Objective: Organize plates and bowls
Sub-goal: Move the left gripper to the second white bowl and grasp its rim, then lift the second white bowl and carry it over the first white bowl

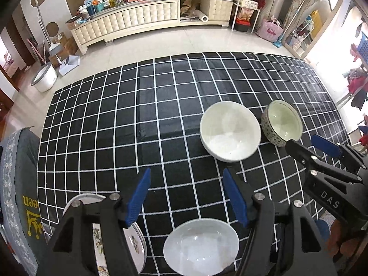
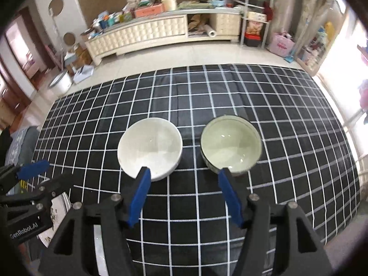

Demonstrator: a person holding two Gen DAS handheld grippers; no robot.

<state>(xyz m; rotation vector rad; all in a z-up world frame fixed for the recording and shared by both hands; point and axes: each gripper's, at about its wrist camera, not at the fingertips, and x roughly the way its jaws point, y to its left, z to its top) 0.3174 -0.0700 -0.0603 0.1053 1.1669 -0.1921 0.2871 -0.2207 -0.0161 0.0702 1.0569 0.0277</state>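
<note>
My left gripper (image 1: 187,195) is open, with nothing between its blue pads (image 1: 140,197). Just below it, a plain white bowl (image 1: 201,246) sits near the table's front edge. A stack of flower-patterned plates (image 1: 135,243) lies to that bowl's left, partly hidden by the gripper. Farther out stand a second white bowl (image 1: 230,131) and a speckled bowl with a pale green inside (image 1: 281,123), side by side. My right gripper (image 2: 185,193) hangs open in front of the white bowl (image 2: 149,148) and the green bowl (image 2: 231,145), touching neither.
The table wears a black cloth with a white grid (image 1: 115,126). A grey cushioned chair back (image 1: 18,184) stands at its left edge. Across the tiled floor are a long cream cabinet (image 1: 142,18) and a white bucket (image 1: 44,79).
</note>
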